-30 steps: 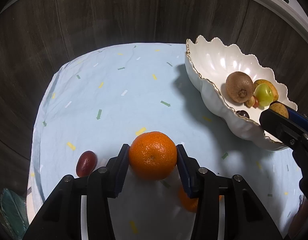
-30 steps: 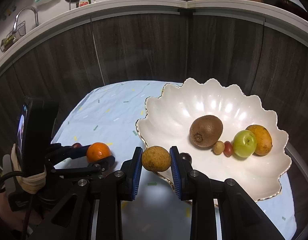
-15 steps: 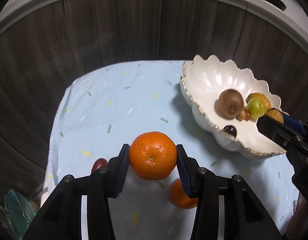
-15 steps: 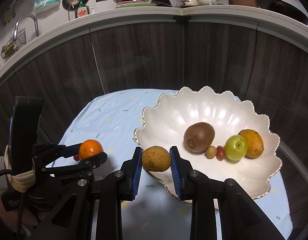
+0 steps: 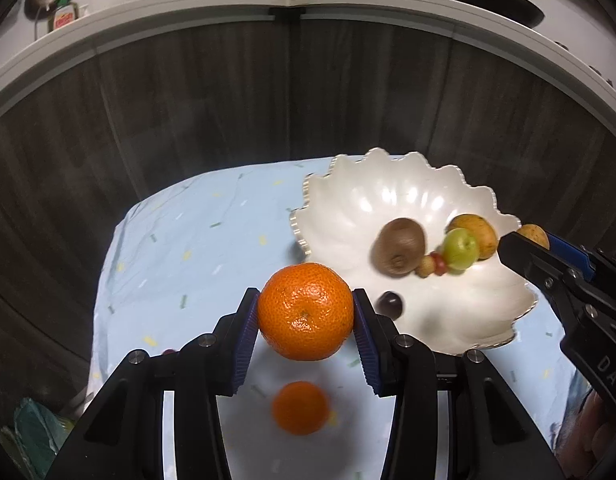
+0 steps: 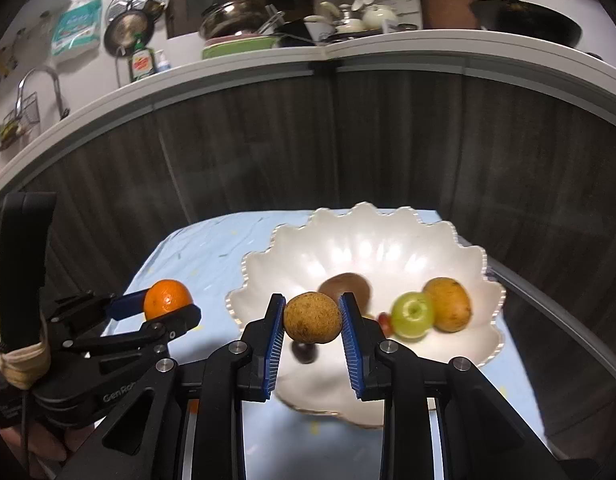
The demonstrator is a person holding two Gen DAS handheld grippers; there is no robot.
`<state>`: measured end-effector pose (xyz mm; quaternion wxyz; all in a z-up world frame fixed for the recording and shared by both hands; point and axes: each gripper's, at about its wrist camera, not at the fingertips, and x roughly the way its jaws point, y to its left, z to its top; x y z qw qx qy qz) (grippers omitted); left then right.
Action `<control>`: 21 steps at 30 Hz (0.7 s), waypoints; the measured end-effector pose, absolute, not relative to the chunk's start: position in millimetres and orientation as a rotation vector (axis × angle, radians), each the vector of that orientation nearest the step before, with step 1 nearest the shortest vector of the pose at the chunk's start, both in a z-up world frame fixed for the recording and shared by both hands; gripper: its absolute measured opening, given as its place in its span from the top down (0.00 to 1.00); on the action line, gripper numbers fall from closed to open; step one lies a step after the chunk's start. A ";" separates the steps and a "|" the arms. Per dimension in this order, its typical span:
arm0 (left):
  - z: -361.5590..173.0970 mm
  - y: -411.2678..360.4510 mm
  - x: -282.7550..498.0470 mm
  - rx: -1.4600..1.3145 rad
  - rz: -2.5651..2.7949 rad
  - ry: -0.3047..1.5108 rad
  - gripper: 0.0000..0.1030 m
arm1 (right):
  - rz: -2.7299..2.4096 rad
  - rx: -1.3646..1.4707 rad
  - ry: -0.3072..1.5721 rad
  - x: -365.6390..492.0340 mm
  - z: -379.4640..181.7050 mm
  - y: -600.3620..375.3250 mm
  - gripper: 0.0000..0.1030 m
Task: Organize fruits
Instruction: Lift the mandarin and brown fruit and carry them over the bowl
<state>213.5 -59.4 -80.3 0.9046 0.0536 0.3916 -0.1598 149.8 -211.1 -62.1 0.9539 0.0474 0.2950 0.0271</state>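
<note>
My left gripper (image 5: pixel 306 316) is shut on a large orange (image 5: pixel 306 311), held in the air over the cloth just left of the white scalloped bowl (image 5: pixel 372 196). A smaller orange (image 5: pixel 300 407) lies on the cloth below it. My right gripper (image 6: pixel 313 318) is shut on a small brown round fruit (image 6: pixel 313 317) above the bowl's (image 6: pixel 388 236) near rim. Inside the bowl lie a kiwi (image 5: pixel 399 246), a green apple (image 5: pixel 461 249), a yellow-brown fruit (image 5: pixel 474 232), two tiny fruits and a dark grape (image 5: pixel 390 304). The left gripper (image 6: pixel 168 304) shows at the left of the right wrist view.
A light blue cloth (image 5: pixel 196 248) with confetti marks covers the small table. A dark wood-panelled counter front (image 5: pixel 228 104) curves close behind it. A white counter top (image 6: pixel 268 64) above carries dishes and pans. A small red fruit (image 5: pixel 170 352) peeks out by my left finger.
Both grippers have risen and drawn back with their fruits still held. The bowl and cloth look smaller and lower, and the counter top has come into view.
</note>
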 end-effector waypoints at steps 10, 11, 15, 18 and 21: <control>-74.5 -100.7 210.3 0.156 -0.372 0.801 0.57 | -0.014 0.143 0.598 146.2 -64.5 -254.2 0.72; -74.9 -103.1 210.8 0.159 -0.373 0.801 0.57 | -0.017 0.145 0.599 146.4 -65.6 -256.5 0.72; -76.4 -112.0 214.1 0.165 -0.379 0.805 0.57 | -0.022 0.154 0.600 147.1 -69.4 -263.7 0.72; -77.7 -118.0 216.6 0.171 -0.382 0.806 0.57 | -0.020 0.162 0.602 148.6 -74.1 -269.2 0.72; -80.5 -124.2 219.6 0.179 -0.384 0.808 0.57 | -0.019 0.169 0.607 149.3 -80.0 -272.7 0.72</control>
